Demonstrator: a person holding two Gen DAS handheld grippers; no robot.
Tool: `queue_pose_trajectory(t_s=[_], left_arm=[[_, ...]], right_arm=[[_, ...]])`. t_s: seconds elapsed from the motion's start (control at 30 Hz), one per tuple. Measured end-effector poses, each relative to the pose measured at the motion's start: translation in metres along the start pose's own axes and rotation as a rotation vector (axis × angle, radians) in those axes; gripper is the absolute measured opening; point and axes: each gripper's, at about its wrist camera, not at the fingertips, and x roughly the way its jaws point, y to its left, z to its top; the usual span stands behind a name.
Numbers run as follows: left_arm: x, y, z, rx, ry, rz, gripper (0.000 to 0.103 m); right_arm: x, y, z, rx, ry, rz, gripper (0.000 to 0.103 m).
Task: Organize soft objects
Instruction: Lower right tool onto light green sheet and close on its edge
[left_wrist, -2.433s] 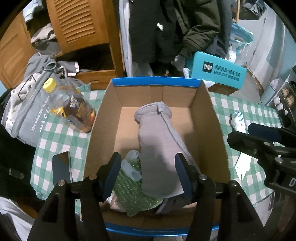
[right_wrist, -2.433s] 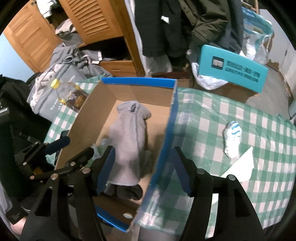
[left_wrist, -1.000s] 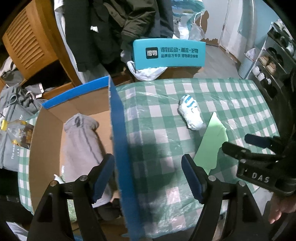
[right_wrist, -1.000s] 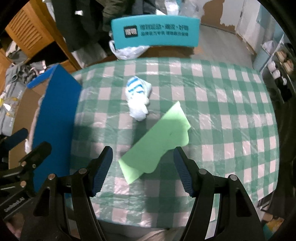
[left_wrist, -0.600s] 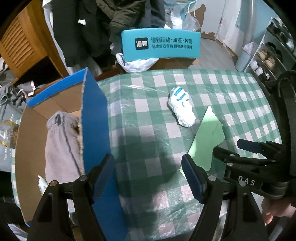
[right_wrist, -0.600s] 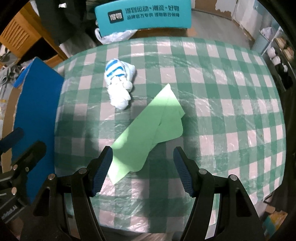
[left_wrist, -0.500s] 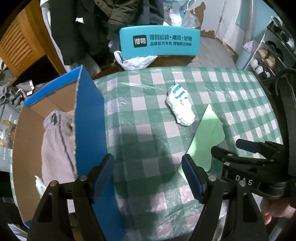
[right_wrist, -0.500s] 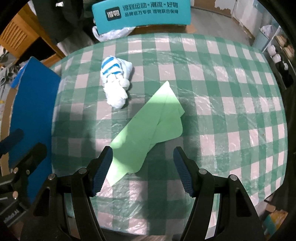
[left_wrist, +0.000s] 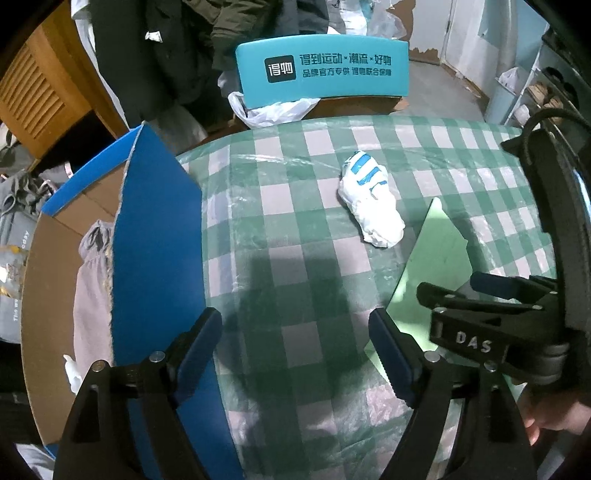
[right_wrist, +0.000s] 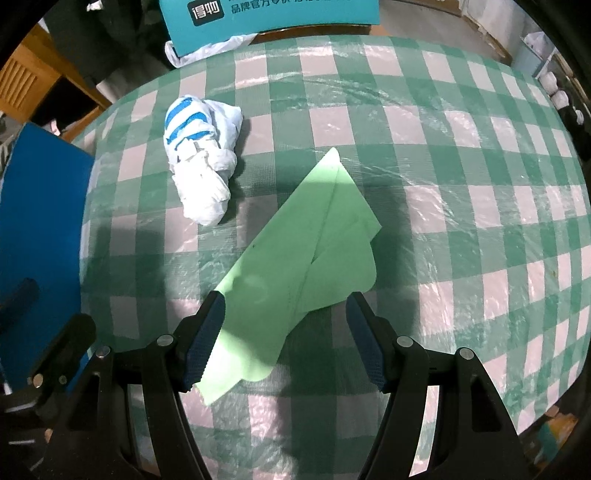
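A folded pale green cloth (right_wrist: 295, 266) lies on the green-checked table (right_wrist: 461, 177), its near end between the wide-apart fingers of my right gripper (right_wrist: 284, 332), which hangs open just above it. A balled white sock with blue stripes (right_wrist: 201, 162) rests beyond, to the left. In the left wrist view the same sock (left_wrist: 371, 199) and green cloth (left_wrist: 432, 269) lie to the right. My left gripper (left_wrist: 295, 350) hovers over bare tablecloth with its jaws opening and nothing between them. The cardboard box (left_wrist: 155, 251) with a blue outer wall stands at left, holding a grey garment (left_wrist: 90, 280).
A teal shoe box (left_wrist: 321, 70) and a white plastic bag (left_wrist: 269, 109) sit past the table's far edge. Dark coats (left_wrist: 177, 44) hang behind, beside a wooden louvred cabinet (left_wrist: 33, 96). The right gripper's body (left_wrist: 491, 328) and a hand (left_wrist: 554, 417) crowd the left view's right side.
Both grippers swung right, away from the box interior, and sank toward the table. The green cloth now lies between the right gripper's fingers. The left jaws have widened slightly.
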Motion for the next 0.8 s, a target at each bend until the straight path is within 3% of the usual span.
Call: queue_pose_trajectory(t_s=[0.6,0.7,0.8], left_arm=[[0.020,-0.004,0.012,-0.034,0.036,0.006,0.083],[0.022,-0.003,0.014,-0.040,0.039,0.002,0.083],[0.024,-0.003,0.016,-0.044,0.044,-0.001,0.083]], right_arm=[[0.015,0.005,-0.008,-0.127,-0.011,-0.084,0.067],[0.015,0.011,-0.013,-0.152,-0.027,-0.093,0.060],[0.012,0.011,-0.015,-0.162,-0.037,-0.087,0.037]])
